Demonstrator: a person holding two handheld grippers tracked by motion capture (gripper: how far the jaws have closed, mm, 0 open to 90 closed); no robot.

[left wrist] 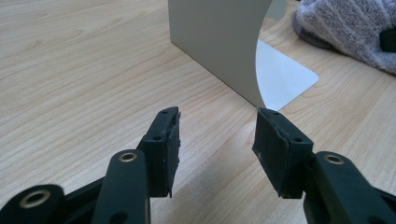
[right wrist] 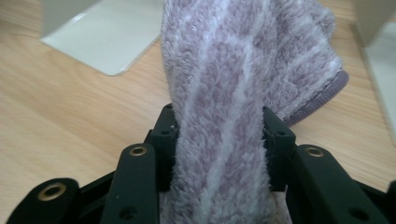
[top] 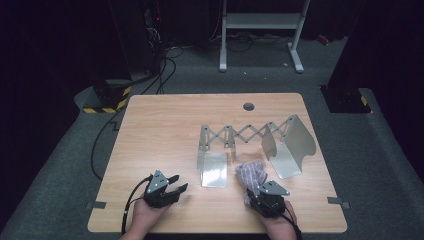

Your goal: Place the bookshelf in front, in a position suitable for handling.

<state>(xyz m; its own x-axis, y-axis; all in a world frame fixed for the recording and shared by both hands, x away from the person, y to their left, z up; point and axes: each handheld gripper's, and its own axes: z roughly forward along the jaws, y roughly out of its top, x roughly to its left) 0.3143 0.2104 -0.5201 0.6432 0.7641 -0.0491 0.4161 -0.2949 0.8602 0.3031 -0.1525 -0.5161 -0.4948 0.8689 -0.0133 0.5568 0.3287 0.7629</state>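
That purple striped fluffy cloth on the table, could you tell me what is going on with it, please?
A person works two hand-held grippers at a wooden table. The right gripper has the purple striped fluffy cloth between its jaws, bunched up and lying on the table in front of an extendable metal scissor rack with curved end plates. The left gripper rests apart with open, empty jaws.
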